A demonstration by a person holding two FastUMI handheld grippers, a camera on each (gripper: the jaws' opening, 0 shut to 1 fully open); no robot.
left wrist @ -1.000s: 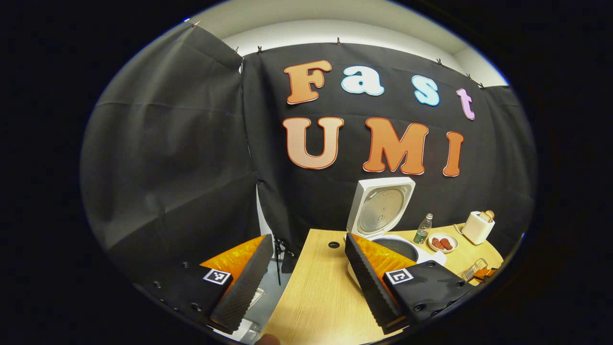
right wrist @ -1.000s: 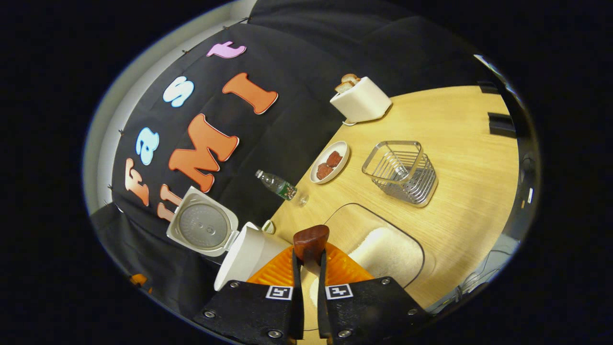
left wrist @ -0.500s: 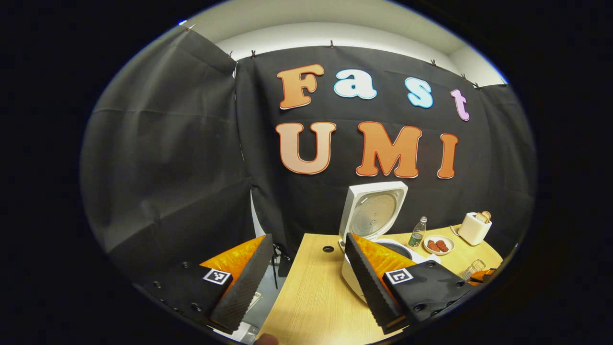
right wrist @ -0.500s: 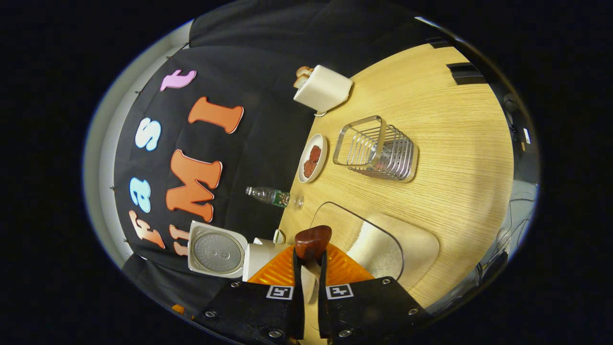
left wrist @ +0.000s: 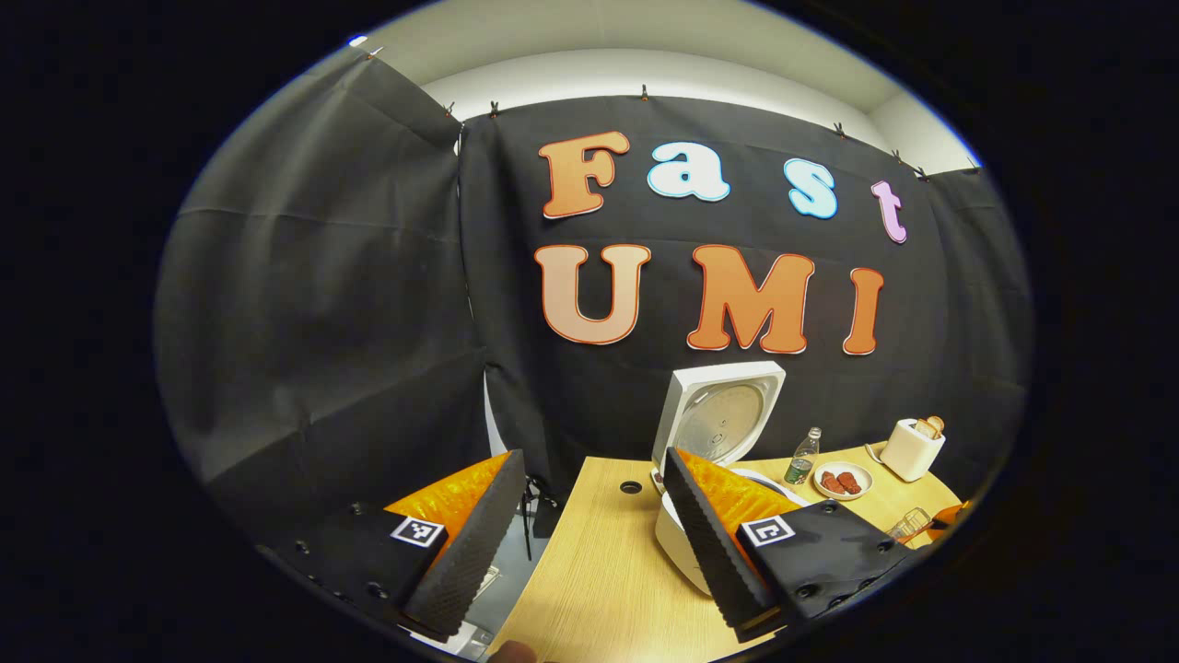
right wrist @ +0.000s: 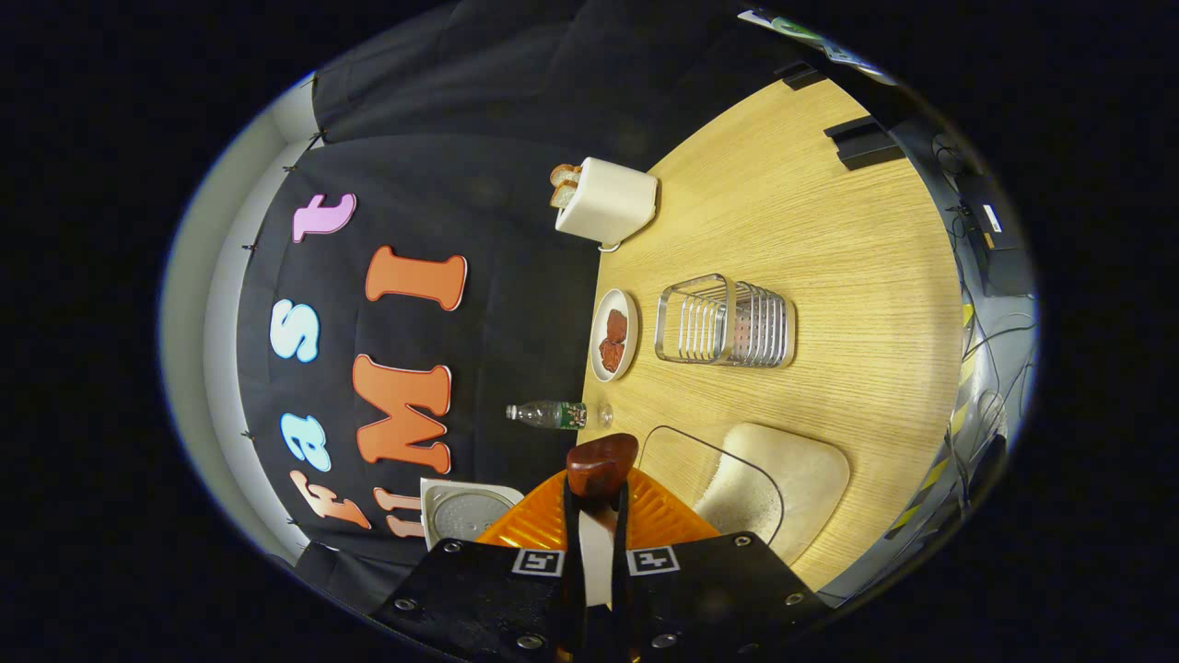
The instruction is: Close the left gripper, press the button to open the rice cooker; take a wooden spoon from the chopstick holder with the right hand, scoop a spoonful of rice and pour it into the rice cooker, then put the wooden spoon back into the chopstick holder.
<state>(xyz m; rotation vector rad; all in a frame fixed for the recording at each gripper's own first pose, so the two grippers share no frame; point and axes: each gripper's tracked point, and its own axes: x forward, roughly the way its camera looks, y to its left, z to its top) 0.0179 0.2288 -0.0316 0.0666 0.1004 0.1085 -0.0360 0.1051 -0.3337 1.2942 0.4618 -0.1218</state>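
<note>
The white rice cooker [left wrist: 683, 539] stands on the wooden table [left wrist: 599, 571] with its lid [left wrist: 720, 419] raised. My left gripper [left wrist: 589, 543] hangs open and empty in front of it, and its right finger overlaps the cooker's body. My right gripper [right wrist: 596, 516] is shut on the wooden spoon [right wrist: 601, 465], whose dark brown end pokes out past the fingertips. It is rolled about a quarter turn. The cooker's lid [right wrist: 465, 511] shows just left of the fingers. The clear box of rice [right wrist: 764, 479] lies to their right. The wire chopstick holder [right wrist: 728, 320] stands beyond.
Along the back edge stand a small bottle [right wrist: 551, 414], a plate with reddish pieces [right wrist: 614, 333] and a white toaster with bread [right wrist: 603, 201]. The table [right wrist: 829, 230] is bare wood past the holder. A cable hole [left wrist: 630, 486] sits left of the cooker.
My right gripper has kept rolling with the spoon, so the scene has turned clockwise and the cooker has slid to the lower left. The left gripper has drawn back a little, still open.
</note>
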